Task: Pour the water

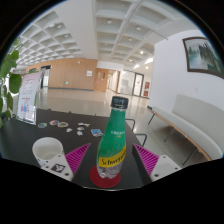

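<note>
I am watching the green glass bottle (115, 140) with its yellow Schweppes label standing on a red coaster (103, 180) between my released fingers (72, 153); a white paper cup (46, 151) is sitting beside them on the dark table (25, 135).

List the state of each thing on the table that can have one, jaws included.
Green bottle: upright, cap on, standing on a red coaster.
White cup: upright, open at the top; contents cannot be told.
Gripper: jaws open, the bottle stands between them with a gap at either side.
</note>
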Tool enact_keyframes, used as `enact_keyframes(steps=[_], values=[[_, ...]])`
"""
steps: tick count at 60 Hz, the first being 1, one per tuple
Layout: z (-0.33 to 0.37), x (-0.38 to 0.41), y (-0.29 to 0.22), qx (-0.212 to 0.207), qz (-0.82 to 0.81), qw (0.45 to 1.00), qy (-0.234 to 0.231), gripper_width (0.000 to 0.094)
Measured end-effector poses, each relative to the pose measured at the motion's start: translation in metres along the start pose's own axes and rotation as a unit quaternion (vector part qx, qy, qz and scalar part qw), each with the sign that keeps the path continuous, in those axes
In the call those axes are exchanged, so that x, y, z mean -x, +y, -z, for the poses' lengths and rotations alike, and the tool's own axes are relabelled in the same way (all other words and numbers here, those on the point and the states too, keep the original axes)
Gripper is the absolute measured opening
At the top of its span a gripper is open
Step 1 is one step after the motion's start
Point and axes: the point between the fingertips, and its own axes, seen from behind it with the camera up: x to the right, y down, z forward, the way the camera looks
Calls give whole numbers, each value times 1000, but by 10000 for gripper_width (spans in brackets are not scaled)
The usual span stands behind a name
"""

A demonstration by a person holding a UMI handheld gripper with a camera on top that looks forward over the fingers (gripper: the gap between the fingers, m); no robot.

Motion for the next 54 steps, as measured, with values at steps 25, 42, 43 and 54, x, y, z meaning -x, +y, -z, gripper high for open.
enact_keyframes(steps=[25, 42, 43, 54], values=[[201, 22, -24, 46, -13, 999, 13, 858], [343, 28, -7, 53, -18, 998, 14, 856], [349, 29, -6, 53, -18, 998, 14, 854], [393, 36, 2, 50, -29, 998, 4, 855]])
